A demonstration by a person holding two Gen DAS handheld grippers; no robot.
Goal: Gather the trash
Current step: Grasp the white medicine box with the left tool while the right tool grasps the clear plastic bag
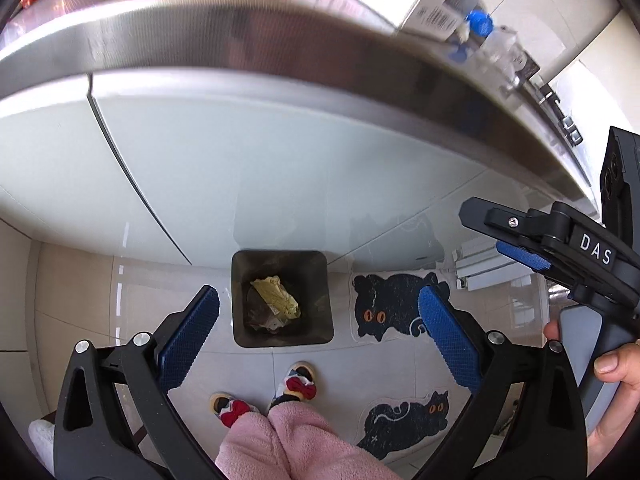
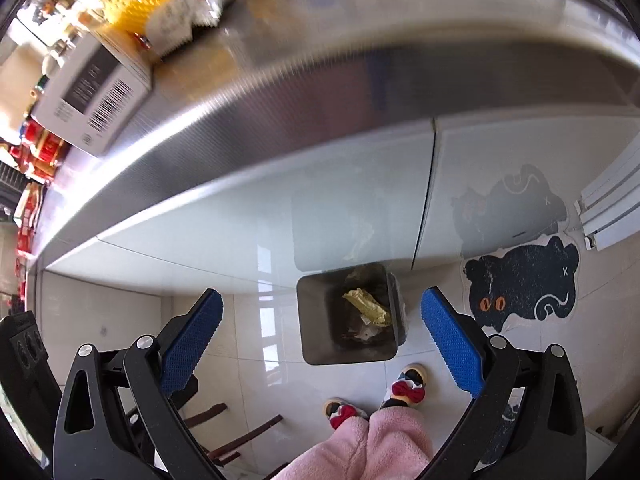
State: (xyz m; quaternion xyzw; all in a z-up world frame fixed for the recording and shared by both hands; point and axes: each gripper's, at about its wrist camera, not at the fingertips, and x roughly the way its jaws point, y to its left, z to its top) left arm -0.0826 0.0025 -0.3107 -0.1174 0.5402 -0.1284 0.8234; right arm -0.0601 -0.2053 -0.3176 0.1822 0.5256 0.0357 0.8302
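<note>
While both grippers hang spread wide above the kitchen floor, the trash sits in a dark square bin (image 1: pixel 282 298) standing on pale tiles against the base of the cabinet. A crumpled yellow wrapper (image 1: pixel 276 296) lies on top of darker scraps inside it. The left gripper (image 1: pixel 320 334) holds nothing between its blue pads, and the bin shows in the gap between them. The right gripper (image 2: pixel 322 336) is likewise empty and fully apart, with the same bin just below and between its fingers; seen from the left wrist, a hand (image 1: pixel 612 376) grips its handle at the right edge. The person's pink fleece trousers (image 1: pixel 288 440) and bow-trimmed slippers (image 1: pixel 298 384) stand just before the bin. Two black cat-shaped mats (image 1: pixel 396 308) lie on the floor to the right. Above, the steel counter (image 2: pixel 280 92) carries a white box (image 2: pixel 96 100) and blurred packets.
</note>
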